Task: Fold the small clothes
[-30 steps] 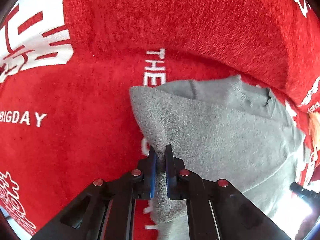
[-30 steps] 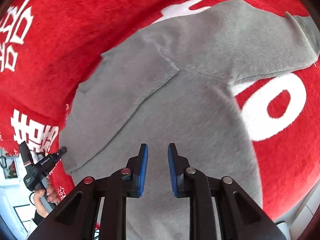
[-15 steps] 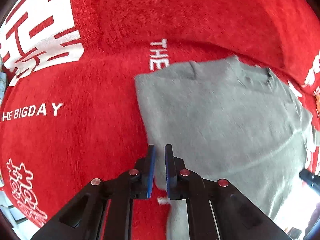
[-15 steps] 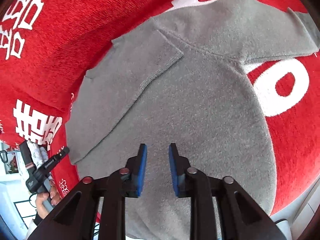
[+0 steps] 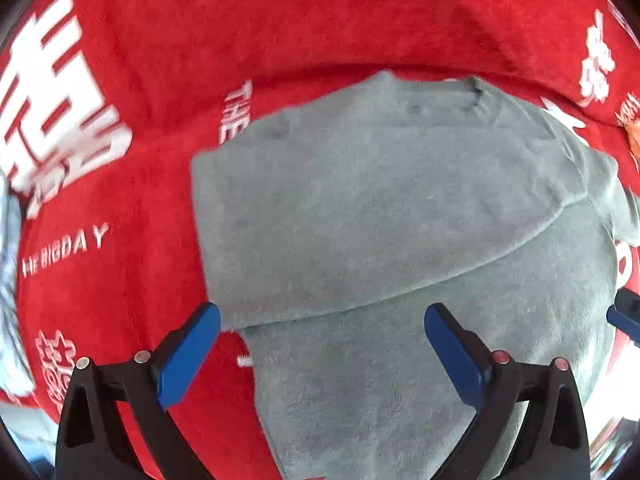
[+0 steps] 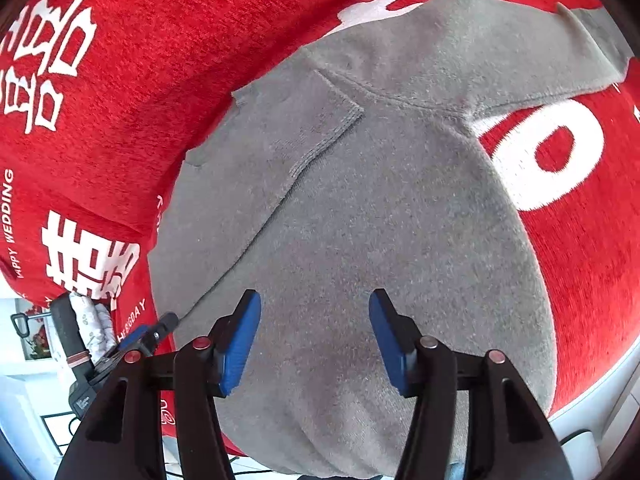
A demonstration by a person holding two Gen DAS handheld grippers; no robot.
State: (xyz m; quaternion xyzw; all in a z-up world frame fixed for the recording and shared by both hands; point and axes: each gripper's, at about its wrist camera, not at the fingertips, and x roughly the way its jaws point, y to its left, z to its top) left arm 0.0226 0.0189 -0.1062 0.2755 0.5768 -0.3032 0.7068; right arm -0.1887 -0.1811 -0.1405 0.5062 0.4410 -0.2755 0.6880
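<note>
A small grey fleece sweater [image 5: 380, 220] lies flat on the red cloth, its left sleeve folded in across the body. The neck points away in the left wrist view. My left gripper [image 5: 322, 334] is open and empty, just above the folded sleeve's lower edge. In the right wrist view the sweater [image 6: 380, 220] fills the middle, with the right sleeve stretched out to the upper right. My right gripper [image 6: 315, 322] is open and empty above the sweater's body. The left gripper also shows at the right wrist view's lower left [image 6: 148, 330].
A red cloth [image 5: 120, 280] with white lettering and symbols covers the surface; it also shows in the right wrist view [image 6: 100, 100]. Its front edge and a white surface [image 6: 592, 408] show at lower right. A pale patterned item [image 6: 92, 320] sits at the left edge.
My left gripper has let go of the folded sleeve, opened wide and drawn back. My right gripper has opened too. The sleeve now lies across the body.
</note>
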